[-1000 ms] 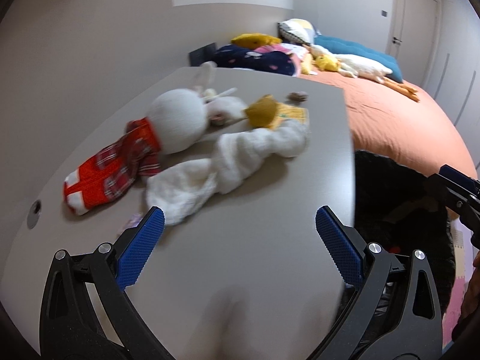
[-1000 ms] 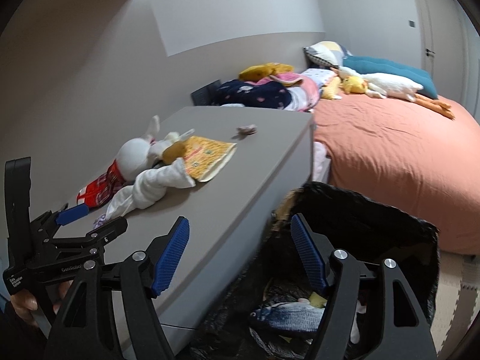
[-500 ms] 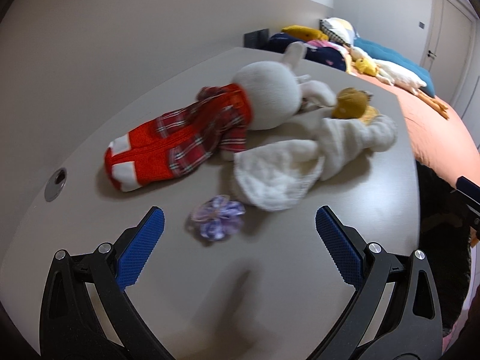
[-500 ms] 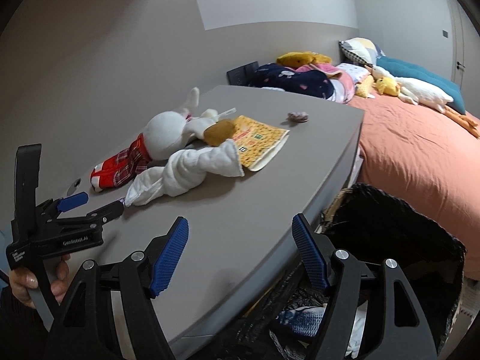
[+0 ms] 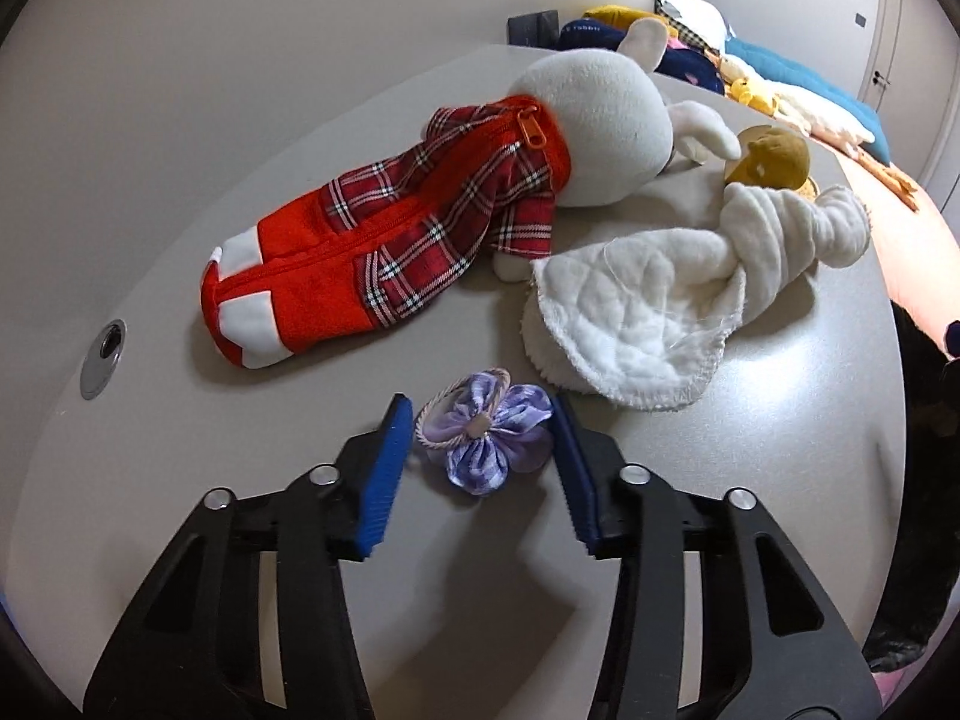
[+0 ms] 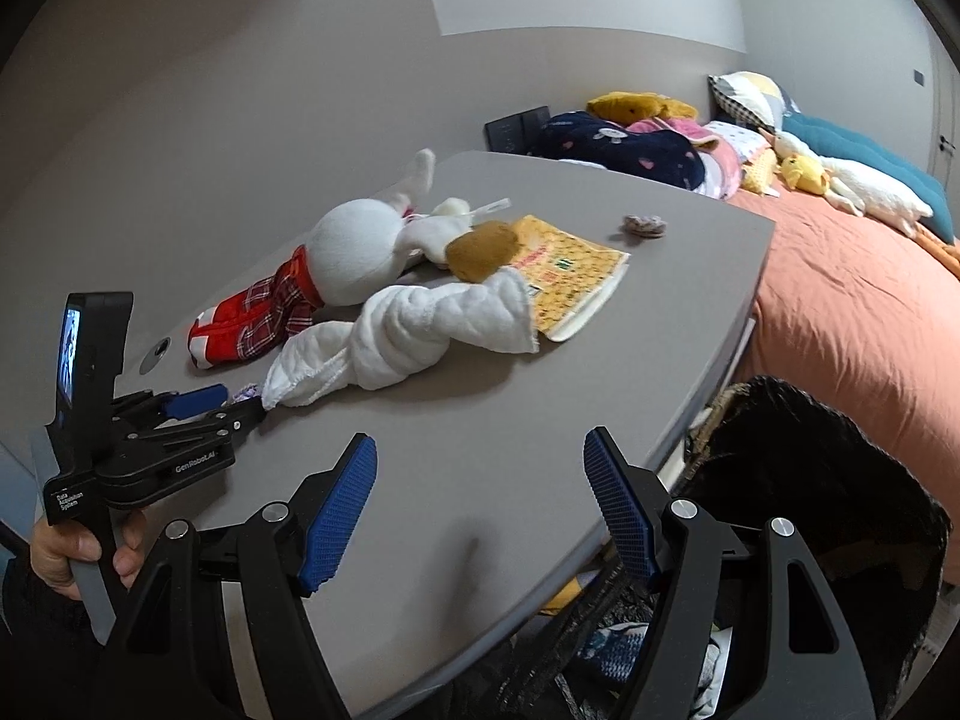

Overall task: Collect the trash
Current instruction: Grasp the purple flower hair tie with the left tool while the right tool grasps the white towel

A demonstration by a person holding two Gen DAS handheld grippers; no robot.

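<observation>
Surface (image 5: 780,450) was smooth, matt grey w/ faint sheen. Hair tie (image 5: 486,432): thin satiny lilac cloth. Towel (image 5: 660,306): quilted white terry, frayed edge. Pencil case (image 5: 390,240): red plaid fabric, plush head. Left tool (image 5: 483,468): matt black plastic, ribbed blue pads (image 5: 384,474), metal screws.

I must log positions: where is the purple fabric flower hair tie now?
Left wrist view: purple fabric flower hair tie lies on the grey table, between the left tool fingers.

Left tongs (image 5: 483,450) partly closed and low; right tongs (image 6: 480,510) spread wide.
</observation>
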